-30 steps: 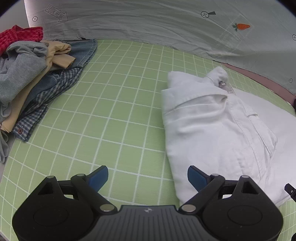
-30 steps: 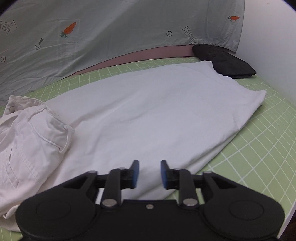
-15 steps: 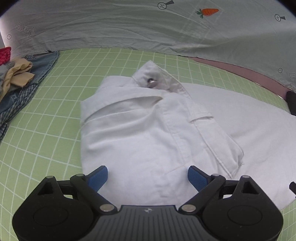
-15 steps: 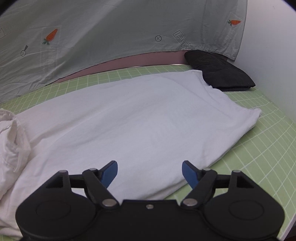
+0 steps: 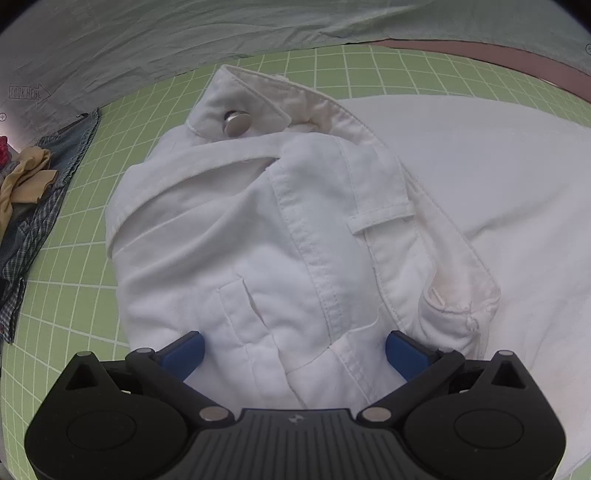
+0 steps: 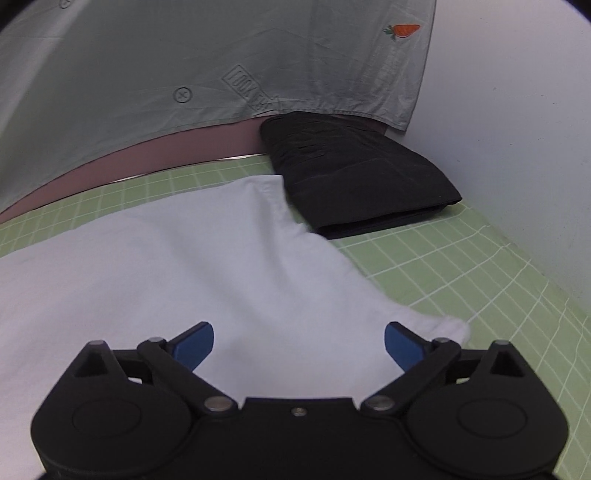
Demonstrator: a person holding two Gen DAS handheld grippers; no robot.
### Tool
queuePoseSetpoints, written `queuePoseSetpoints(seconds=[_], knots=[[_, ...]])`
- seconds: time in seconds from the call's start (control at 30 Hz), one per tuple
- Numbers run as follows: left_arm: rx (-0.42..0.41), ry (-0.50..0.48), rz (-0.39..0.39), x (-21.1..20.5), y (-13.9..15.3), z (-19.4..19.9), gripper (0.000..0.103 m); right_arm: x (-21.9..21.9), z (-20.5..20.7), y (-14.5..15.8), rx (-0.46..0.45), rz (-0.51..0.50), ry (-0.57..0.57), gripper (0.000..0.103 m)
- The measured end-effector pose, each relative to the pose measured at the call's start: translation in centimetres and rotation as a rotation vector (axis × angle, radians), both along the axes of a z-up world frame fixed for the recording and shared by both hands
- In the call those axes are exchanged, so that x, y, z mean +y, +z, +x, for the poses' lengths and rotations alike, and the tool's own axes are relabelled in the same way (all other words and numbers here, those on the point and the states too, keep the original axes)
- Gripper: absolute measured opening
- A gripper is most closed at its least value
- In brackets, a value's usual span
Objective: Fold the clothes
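while you're pointing the left gripper (image 5: 293, 350) steeply down at the waist end of the white pants (image 5: 258, 229), its jaws are spreading and already standing wide, and the blue pads (image 5: 183, 352) are sitting either side of a bunched bit of cloth near the fly without pinching it. so nothing's actually being held there. the pants are lying across the green grid mat (image 5: 85, 229), waistband up top with the metal button (image 5: 236, 122) showing and a belt loop (image 5: 380, 218) off to the right, legs running away to the right. a pile of other clothes (image 5: 26, 206) is sitting at the mat's left edge, apart from the pants.

your right gripper (image 6: 299, 345) is opening too, jaws wide, hanging over the leg end of the pants (image 6: 166, 273) close to the hem corner. can't tell if the pads are touching the fabric, but they aren't gripping anything. a folded black garment (image 6: 354, 184) is lying at the far corner of the mat, with the far hem corner just touching its near edge. a grey sheet (image 6: 184, 62) with a carrot print (image 6: 402, 31) is hanging behind it all.
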State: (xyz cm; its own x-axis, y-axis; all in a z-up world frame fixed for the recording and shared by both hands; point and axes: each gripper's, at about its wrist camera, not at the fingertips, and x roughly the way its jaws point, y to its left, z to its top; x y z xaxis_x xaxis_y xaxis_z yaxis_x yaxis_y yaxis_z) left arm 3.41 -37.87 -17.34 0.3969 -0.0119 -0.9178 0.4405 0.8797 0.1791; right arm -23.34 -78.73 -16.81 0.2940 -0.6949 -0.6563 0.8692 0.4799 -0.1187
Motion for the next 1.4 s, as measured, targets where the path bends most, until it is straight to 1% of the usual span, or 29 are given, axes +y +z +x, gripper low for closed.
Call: queuePoseSetpoints(seconds=[0.07,0.2,0.37,0.47,0.57,0.6,0.63,0.67,0.7,0.73,0.8,0.87,0.93,1.0,1.1,1.2,1.3,1.4], knots=[[0.005,0.005,0.015,-0.2,-0.1,0.2,0.103,-1.6,-1.0,-0.7,-0.023,0.021,-0.024,0.101],[0.027,0.006,0.022,-0.2,-0.2,0.7,0.103,-4.7,-3.1,-2.2,-0.082,0.073,-0.071,0.102],[0.036,0.009,0.024,-0.2,-0.3,1.1,0.103,-5.4,-3.3,-3.3,-0.096,0.115,-0.034,0.103],[0.032,0.009,0.022,-0.1,-0.3,1.0,0.103,-5.3,-3.5,-3.6,-0.108,0.096,-0.018,0.103],[0.032,0.010,0.024,-0.2,-0.3,1.0,0.103,-5.3,-3.5,-3.4,-0.103,0.108,0.006,0.103],[0.033,0.010,0.024,-0.3,-0.3,1.0,0.103,-5.3,-3.5,-3.4,-0.102,0.113,0.013,0.099],[0.034,0.010,0.023,-0.2,-0.3,1.0,0.103,-5.2,-3.5,-3.2,-0.100,0.120,0.033,0.090],[0.034,0.009,0.023,-0.2,-0.3,1.1,0.103,-5.1,-3.5,-2.9,-0.099,0.128,0.056,0.084],[0.034,0.009,0.022,-0.2,-0.2,1.0,0.103,-4.9,-3.6,-2.7,-0.100,0.134,0.074,0.071],[0.033,0.009,0.021,-0.1,-0.2,1.0,0.103,-4.8,-3.7,-2.4,-0.105,0.144,0.090,0.052],[0.039,0.008,0.011,0.0,0.0,0.7,0.103,-4.7,-4.1,-2.0,-0.150,0.189,0.104,0.023],[0.049,0.016,-0.018,0.4,0.5,1.0,0.103,-4.5,-4.2,-1.8,-0.173,0.215,0.082,0.021],[0.053,0.026,-0.065,1.1,1.3,1.3,0.103,-3.7,-3.6,-0.9,-0.158,0.193,0.076,0.019],[0.029,0.039,-0.124,2.1,2.6,1.3,0.103,-2.6,-2.8,0.5,-0.149,0.158,0.090,0.018],[-0.010,0.069,-0.185,3.8,4.2,0.9,0.103,-0.1,-1.3,3.6,-0.165,0.087,0.155,0.018],[-0.037,0.106,-0.234,5.8,5.5,0.1,0.103,3.4,0.8,6.6,-0.193,0.032,0.251,0.018],[-0.055,0.130,-0.259,8.1,6.2,-0.4,0.103,8.1,3.2,8.8,-0.232,0.004,0.357,0.018],[-0.057,0.145,-0.274,9.9,6.5,-1.4,0.103,14.6,5.8,9.7,-0.245,-0.009,0.487,0.018]])
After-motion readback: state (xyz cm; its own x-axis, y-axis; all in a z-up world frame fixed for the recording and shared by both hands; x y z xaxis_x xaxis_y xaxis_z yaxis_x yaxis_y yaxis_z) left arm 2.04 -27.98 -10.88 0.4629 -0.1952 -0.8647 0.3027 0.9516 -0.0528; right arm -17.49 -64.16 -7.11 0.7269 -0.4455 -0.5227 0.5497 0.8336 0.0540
